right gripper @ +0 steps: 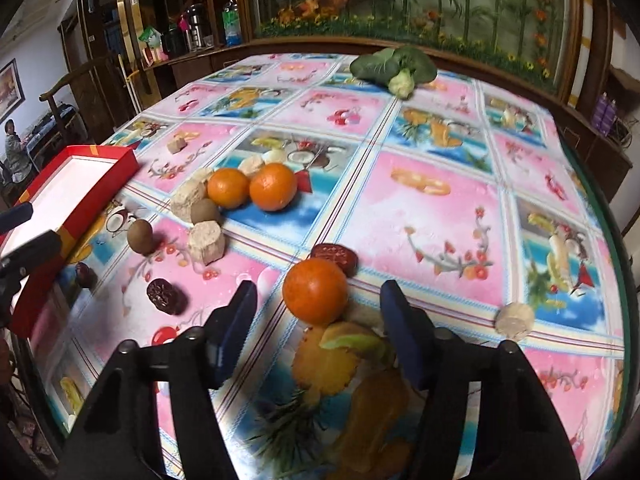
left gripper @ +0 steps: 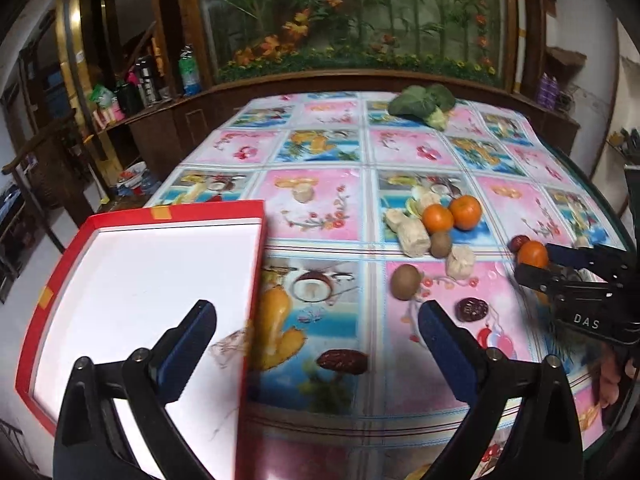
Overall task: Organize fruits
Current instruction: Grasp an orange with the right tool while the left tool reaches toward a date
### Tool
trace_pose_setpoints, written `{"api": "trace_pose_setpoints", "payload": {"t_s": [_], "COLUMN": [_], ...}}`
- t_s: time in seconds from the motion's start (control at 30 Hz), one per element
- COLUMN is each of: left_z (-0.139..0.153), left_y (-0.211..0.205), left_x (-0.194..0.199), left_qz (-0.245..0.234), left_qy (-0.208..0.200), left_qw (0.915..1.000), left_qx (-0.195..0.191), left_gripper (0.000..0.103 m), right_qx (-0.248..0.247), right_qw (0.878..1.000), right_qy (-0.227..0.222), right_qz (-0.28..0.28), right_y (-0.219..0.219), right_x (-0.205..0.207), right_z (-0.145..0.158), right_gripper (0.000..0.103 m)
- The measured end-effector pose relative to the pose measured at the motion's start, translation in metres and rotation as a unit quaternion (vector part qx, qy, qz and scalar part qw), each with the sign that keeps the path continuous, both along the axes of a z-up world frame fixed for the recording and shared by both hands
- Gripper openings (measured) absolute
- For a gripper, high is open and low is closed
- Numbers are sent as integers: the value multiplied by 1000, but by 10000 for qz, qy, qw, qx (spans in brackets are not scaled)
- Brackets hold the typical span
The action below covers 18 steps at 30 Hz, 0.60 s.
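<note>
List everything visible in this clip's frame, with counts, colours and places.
Round oranges: three, orange; one between the right gripper's fingers, two together mid-table.
Brown kiwis: two, beside the paired oranges.
Wrinkled dried red dates: four, dark red, scattered on the near table.
Beige cut cylinder chunks: several, around the fruit; exact count unclear.
Green leafy vegetable: one, far table edge.
Red-rimmed white shallow box: one, left side.
Fruit-print tablecloth: one, pink and blue.
Left gripper: open, over the box edge.
Right gripper: open around an orange.
</note>
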<state>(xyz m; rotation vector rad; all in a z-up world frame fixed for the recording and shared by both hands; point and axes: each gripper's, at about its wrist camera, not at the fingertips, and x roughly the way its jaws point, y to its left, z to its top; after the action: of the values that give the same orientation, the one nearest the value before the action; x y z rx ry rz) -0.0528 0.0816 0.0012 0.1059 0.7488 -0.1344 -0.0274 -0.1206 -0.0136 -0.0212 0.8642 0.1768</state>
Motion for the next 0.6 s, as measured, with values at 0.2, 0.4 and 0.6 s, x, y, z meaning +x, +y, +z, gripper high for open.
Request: {"api": "trace_pose_setpoints", "payload": {"t_s": [0.2,0.4,0.6], "left_z": [-2,9,14], "left_y": [0,35,49], "left_x": [3,-16,-33], "left_qz": [-187,-191,-198], "left_qy": [244,72,77], "left_qw": [9994,9993,9977], "left_qx": [-188,321,643], "left_gripper": [86,86,86], "right_qx": [217,719,1169], "right_qw": [9997,9974,9919], "right_qy": [125,92,-452], "right_qz": [84,23,212], "right_y": [0,-15,-16], "right_x": [2,2,-14], "right_z": [-6,-4,21], "right_gripper": [38,35,35]}}
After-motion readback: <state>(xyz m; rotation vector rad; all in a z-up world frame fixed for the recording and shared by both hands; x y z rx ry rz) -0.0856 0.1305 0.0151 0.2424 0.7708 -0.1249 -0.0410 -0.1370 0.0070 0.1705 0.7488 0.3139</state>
